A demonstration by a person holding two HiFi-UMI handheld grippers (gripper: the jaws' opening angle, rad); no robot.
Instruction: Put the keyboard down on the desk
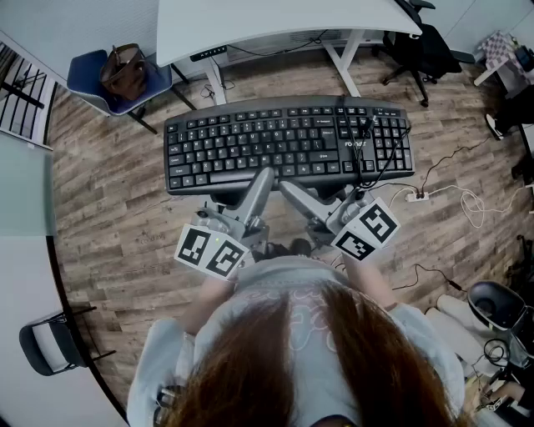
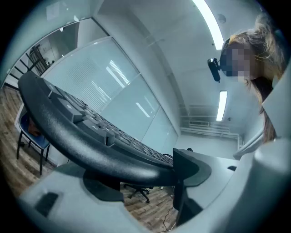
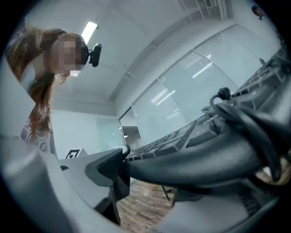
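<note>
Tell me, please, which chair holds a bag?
The blue chair left of the white desk, with a brown bag on it; the black office chair and grey-seated chair show none.

1. Keyboard: black with white key legends.
2. Left tool and right tool: grey, each with black-and-white square markers.
3. Floor: brown wood-grain planks.
4. Table: white.
5. Chair: blue.

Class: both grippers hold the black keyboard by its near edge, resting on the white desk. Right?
No. The left gripper and right gripper hold the keyboard by its near edge, but the head view shows it aloft over the wooden floor, short of the white desk.
</note>
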